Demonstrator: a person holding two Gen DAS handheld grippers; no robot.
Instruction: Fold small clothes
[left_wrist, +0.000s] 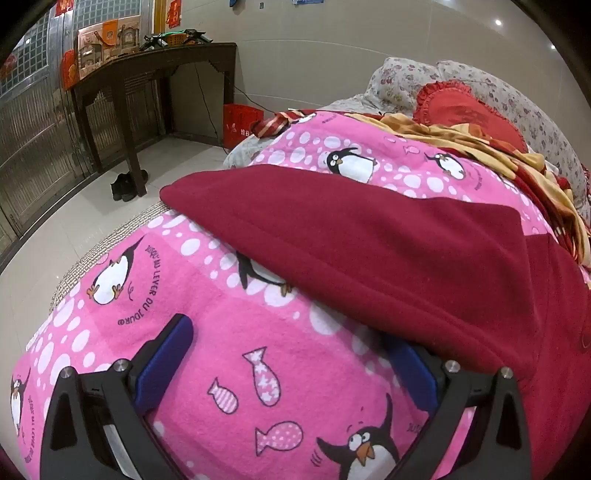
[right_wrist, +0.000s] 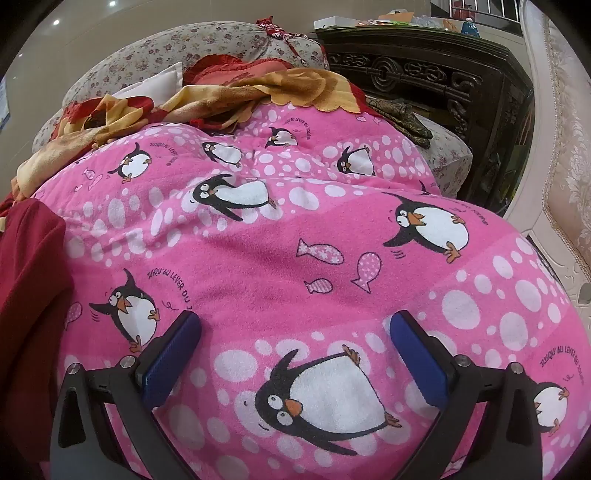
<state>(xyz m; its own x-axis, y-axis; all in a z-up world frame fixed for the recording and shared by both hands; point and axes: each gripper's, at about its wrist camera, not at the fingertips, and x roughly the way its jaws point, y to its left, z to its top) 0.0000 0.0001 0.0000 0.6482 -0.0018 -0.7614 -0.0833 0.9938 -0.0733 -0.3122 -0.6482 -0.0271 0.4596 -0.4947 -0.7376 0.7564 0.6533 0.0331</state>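
Observation:
A dark red fleece garment (left_wrist: 388, 251) lies on a pink penguin-print blanket (left_wrist: 229, 354) on a bed, one layer folded over another. My left gripper (left_wrist: 288, 350) is open just above the blanket at the garment's near edge; the cloth hangs over the tip of its right finger (left_wrist: 410, 369). In the right wrist view only the garment's edge (right_wrist: 29, 280) shows at the far left. My right gripper (right_wrist: 295, 343) is open and empty over the blanket (right_wrist: 332, 221), to the right of the garment.
Floral pillows (left_wrist: 406, 81), a red cushion (left_wrist: 465, 110) and a yellow-red blanket (right_wrist: 221, 92) lie at the bed's head. A dark wooden table (left_wrist: 147, 74), a red crate (left_wrist: 240, 122) and shoes (left_wrist: 125, 184) stand on the tiled floor left. A carved dark cabinet (right_wrist: 443, 74) stands right.

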